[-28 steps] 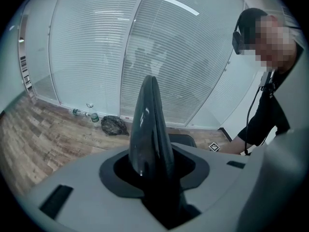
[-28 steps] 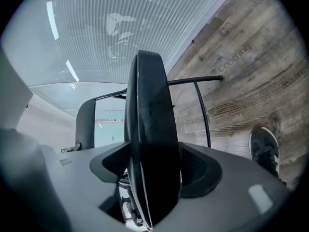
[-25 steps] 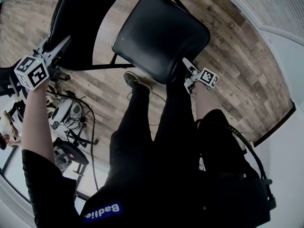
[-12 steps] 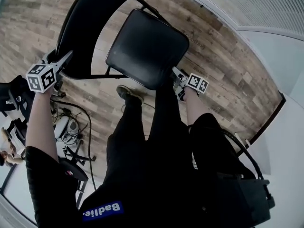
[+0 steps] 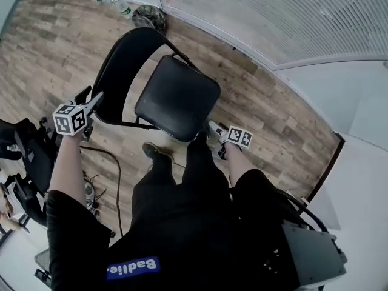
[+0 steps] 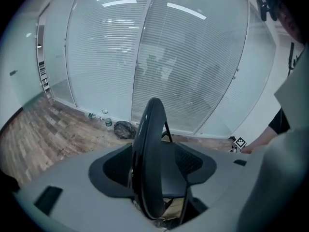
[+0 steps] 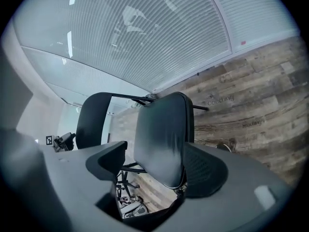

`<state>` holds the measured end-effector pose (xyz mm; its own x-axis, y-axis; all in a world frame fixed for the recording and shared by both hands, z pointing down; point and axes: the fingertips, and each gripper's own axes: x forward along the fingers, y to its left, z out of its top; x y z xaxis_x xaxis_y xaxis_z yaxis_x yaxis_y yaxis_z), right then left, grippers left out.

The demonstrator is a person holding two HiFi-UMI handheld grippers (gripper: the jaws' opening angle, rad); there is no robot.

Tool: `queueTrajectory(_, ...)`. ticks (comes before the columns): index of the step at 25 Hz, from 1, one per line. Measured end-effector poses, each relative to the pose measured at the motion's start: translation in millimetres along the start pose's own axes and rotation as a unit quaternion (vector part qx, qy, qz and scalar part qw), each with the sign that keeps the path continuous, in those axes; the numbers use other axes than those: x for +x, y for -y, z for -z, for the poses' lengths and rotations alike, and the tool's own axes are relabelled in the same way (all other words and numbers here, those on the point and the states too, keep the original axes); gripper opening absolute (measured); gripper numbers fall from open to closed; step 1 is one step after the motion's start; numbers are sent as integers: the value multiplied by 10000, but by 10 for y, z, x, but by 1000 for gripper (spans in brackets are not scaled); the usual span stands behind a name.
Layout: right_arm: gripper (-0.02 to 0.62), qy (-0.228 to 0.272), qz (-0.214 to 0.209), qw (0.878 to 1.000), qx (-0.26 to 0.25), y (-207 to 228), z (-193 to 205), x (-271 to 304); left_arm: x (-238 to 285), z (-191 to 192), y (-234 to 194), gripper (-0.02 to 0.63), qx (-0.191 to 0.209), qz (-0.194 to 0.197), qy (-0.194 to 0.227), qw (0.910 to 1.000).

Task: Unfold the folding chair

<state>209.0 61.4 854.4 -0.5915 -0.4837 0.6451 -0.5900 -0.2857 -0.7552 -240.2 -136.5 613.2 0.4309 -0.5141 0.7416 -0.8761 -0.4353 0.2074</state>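
Showing backrest [image 6: 149,144] btwn open L gripper [image 6: 153,170] fingers [image 6: 193,164], seat [image 7: 161,139] btwn R gripper's [image 7: 159,166].

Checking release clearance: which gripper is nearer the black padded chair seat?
Right. Right gripper is beside a corner of the black padded seat; left gripper is by the black curved backrest. Both jaws have just opened, clamping nothing.

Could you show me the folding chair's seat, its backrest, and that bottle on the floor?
Chair seat [image 5: 177,97], head view, middle of the cushion.
Backrest [image 5: 122,71], head view, middle of the curved panel.
Bottle [image 5: 112,1], head view, its body.
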Motion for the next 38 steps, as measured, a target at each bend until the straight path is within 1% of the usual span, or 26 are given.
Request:
queueTrajectory(5, 341, -150, 6, 9993, -351, -374, -1, -380, -241, -67, 235, 255, -212, 118, 218, 9995)
queueTrajectory(7, 341, -204, -16, 9984, -535, -531, -27, -505, -340, -66, 297, 255, -225, 105, 265, 9993)
queueTrajectory(11, 341, -270, -92, 9959, -853, -878, -36, -670, -563, -29, 383, 255, -32, -24, 368, 9993)
queueTrajectory(14, 341, -289, -191, 9933, -1105, -1118, -23, -762, -699, -10, 580, 255, 104, -28, 557, 9984)
queueTrajectory(16, 341, -300, -247, 9907, -1306, -1275, -34, -806, -743, -30, 755, 255, 127, 45, 716, 9973)
queueTrajectory(21, 341, -198, -427, 9824, -1806, -1805, -36, -833, -810, -99, 1194, 255, 251, 388, 1061, 9933)
queueTrajectory(24, 341, -97, -557, 9751, -2146, -2186, -52, -851, -858, -158, 1452, 255, 274, 608, 1281, 9895)
queueTrajectory(27, 341, -23, -555, 9655, -2543, -2452, -74, -893, -943, -195, 1757, 255, 327, 825, 1492, 9848)
queueTrajectory(29, 341, 36, -629, 9586, -2778, -2662, -66, -931, -1039, -228, 1947, 255, 318, 960, 1632, 9814)
queueTrajectory(32, 341, 98, -839, 9488, -3044, -3013, -46, -965, -1171, -293, 2171, 254, 348, 1130, 1775, 9770)
queueTrajectory(35, 339, 143, -1080, 9389, -3266, -3317, -38, -1008, -1255, -392, 2381, 253, 290, 1254, 1916, 9730)
queueTrajectory(38, 337, 243, -1278, 9244, -3586, -3670, 40, -1058, -1416, -506, 2576, 253, 348, 1418, 2091, 9669)
